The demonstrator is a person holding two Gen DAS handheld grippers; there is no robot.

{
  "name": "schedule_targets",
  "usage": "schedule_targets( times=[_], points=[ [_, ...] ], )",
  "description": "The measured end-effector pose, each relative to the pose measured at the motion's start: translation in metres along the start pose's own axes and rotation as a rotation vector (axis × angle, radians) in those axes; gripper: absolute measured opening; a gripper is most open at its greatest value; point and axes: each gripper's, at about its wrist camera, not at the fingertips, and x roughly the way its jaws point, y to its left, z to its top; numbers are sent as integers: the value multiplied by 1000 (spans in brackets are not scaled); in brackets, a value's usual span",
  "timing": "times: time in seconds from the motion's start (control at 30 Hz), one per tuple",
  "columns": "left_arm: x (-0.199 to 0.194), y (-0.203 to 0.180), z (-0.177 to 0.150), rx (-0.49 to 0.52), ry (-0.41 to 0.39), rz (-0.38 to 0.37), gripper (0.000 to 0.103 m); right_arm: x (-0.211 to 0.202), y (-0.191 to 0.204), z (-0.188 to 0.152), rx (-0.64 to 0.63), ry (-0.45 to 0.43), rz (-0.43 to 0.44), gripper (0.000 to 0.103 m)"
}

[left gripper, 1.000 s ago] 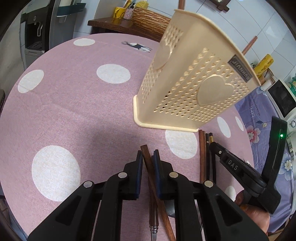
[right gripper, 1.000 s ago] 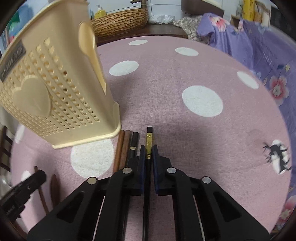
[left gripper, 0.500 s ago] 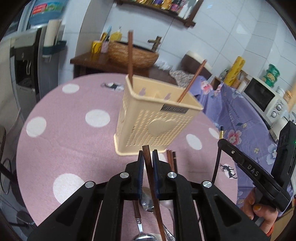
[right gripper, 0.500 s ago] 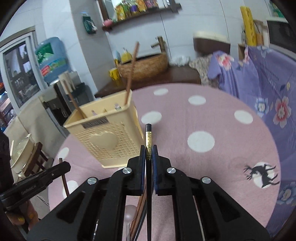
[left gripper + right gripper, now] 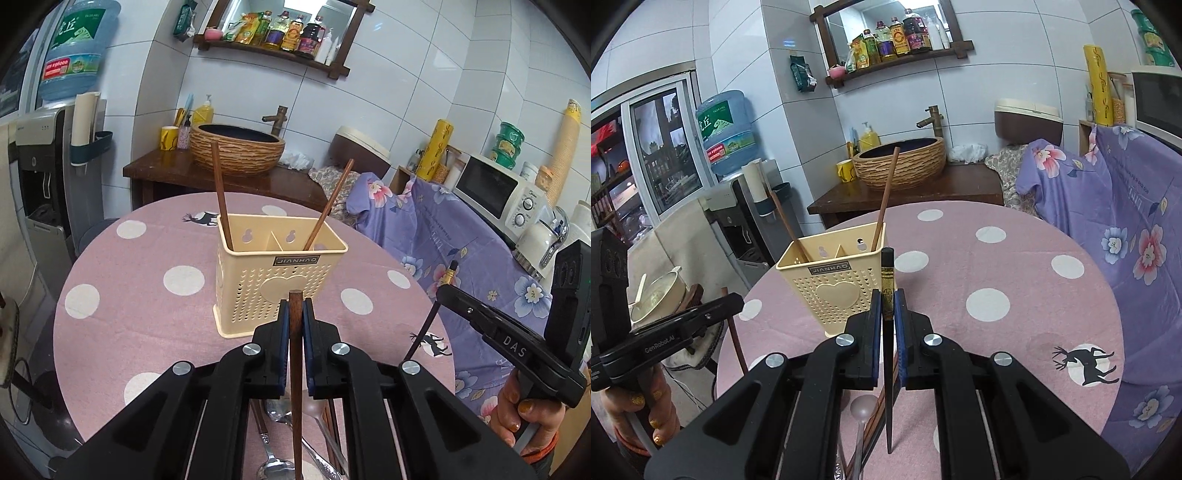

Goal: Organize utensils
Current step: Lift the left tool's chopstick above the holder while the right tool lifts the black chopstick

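A cream perforated utensil holder (image 5: 273,288) (image 5: 834,284) stands upright on the pink dotted table, with two brown chopsticks (image 5: 221,195) (image 5: 328,205) leaning in its two compartments. My left gripper (image 5: 294,306) is shut on a brown wooden chopstick (image 5: 294,369), held upright above the table in front of the holder. My right gripper (image 5: 887,299) is shut on a black chopstick with a gold band (image 5: 887,288), also upright, near the holder's right side. Spoons (image 5: 273,465) and more chopsticks (image 5: 871,424) lie on the table below both grippers.
The round table (image 5: 129,295) has its far edge near a wooden counter with a woven basin (image 5: 236,151). A purple floral cloth (image 5: 443,229) covers furniture at right. A water dispenser (image 5: 40,173) stands at left.
Both grippers have risen from the table with their chopsticks and tilted up, so the holder now stands farther away and lower in view.
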Motion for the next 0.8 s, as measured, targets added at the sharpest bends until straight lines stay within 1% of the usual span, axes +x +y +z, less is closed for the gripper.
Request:
schedule_targets(
  times=[0.17,0.37,0.5,0.7,0.8],
  points=[
    [-7,-1,3,-1,-5,-24,8,-1,5,3,-22,0,8,8],
    [-13,-4,8,12,-28,-28,8,-2,7,7,-31,1,14,8],
    [-12,-2,12,1,-25,-39,8,-2,12,12,-40,8,29,8],
    [-17,1,23,-3,-48,-43,8,-1,17,21,-45,18,55,8],
    [-19,5,33,-15,-58,-47,8,0,23,30,-55,20,75,8]
  ],
)
